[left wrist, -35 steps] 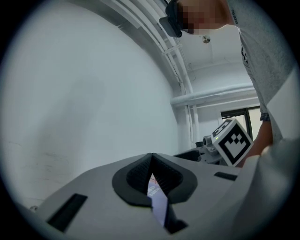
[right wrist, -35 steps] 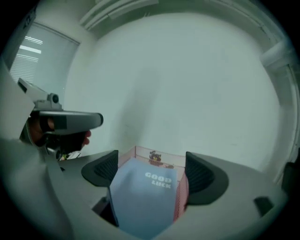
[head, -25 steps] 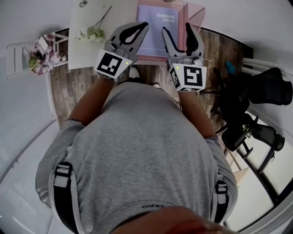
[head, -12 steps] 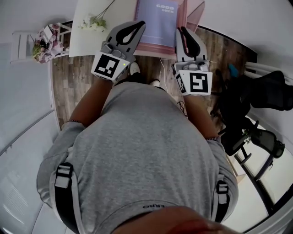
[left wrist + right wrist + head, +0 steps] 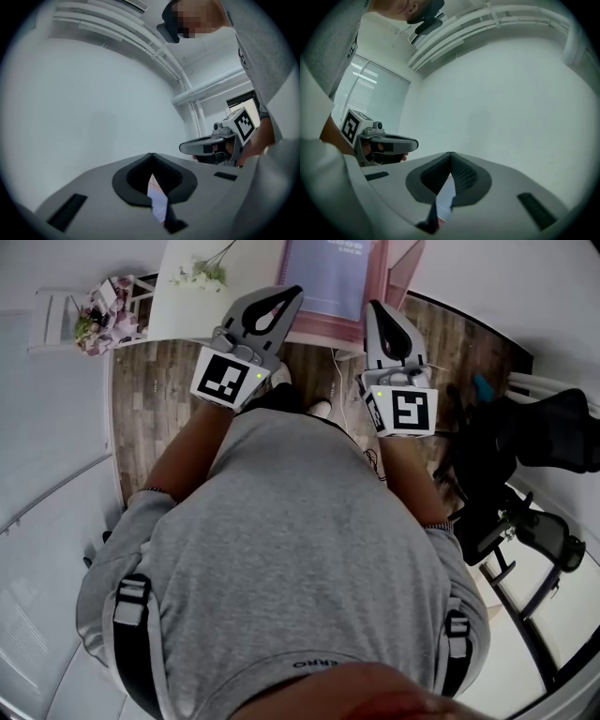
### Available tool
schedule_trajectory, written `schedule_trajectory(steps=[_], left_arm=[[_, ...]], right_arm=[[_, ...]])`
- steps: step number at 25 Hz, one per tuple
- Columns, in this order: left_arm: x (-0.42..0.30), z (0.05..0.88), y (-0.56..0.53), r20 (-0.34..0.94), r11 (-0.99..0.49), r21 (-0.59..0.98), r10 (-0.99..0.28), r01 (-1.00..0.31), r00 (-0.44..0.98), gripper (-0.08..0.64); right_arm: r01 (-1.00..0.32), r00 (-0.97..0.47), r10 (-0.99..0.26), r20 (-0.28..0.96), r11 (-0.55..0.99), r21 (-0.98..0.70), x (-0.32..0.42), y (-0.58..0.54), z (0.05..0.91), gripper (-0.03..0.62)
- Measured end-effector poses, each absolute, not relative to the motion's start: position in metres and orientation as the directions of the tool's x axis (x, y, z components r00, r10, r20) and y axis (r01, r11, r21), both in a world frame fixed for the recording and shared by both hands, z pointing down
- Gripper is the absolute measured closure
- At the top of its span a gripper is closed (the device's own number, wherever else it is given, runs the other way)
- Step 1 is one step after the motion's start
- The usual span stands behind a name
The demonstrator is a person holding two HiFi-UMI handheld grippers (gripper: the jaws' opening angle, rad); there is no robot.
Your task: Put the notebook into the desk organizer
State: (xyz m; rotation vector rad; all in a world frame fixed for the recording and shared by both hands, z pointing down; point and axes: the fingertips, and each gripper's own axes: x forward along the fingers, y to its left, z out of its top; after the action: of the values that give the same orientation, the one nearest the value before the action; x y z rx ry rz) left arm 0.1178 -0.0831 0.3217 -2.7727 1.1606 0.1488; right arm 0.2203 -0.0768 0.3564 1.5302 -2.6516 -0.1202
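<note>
A lavender notebook lies at the top of the head view against a pink desk organizer on a white desk. My left gripper hangs shut just short of the desk's near edge, left of the notebook, with nothing in it. My right gripper is shut and empty too, below the organizer's front edge. Both gripper views tilt up at a white wall. In them the left gripper and the right gripper show their tips touching. Each also sees the other: right gripper, left gripper.
White flowers lie on the desk's left part. A small white stand with a bouquet is on the wooden floor at the left. A black chair stands at the right. My grey-shirted body fills the lower part of the head view.
The right gripper's jaws have gone from wide open to shut with nothing between them. Both grippers sit slightly lower in the head view; the desk has slid toward its top edge.
</note>
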Motion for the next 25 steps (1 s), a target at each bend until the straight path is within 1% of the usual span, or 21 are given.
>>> schedule_trajectory(steps=[12, 25], left_arm=[[0.132, 0.33, -0.07, -0.127, -0.691, -0.096, -0.705, -0.716, 0.697, 0.541], [0.136, 0.335, -0.07, -0.128, -0.688, -0.086, -0.709, -0.72, 0.693, 0.541]], right_arm=[[-0.853, -0.512, -0.858, 0.022, 0.512, 0.102, 0.234, -0.062, 0.359, 0.586], [-0.839, -0.533, -0.845, 0.036, 0.533, 0.104, 0.233, -0.063, 0.368, 0.584]])
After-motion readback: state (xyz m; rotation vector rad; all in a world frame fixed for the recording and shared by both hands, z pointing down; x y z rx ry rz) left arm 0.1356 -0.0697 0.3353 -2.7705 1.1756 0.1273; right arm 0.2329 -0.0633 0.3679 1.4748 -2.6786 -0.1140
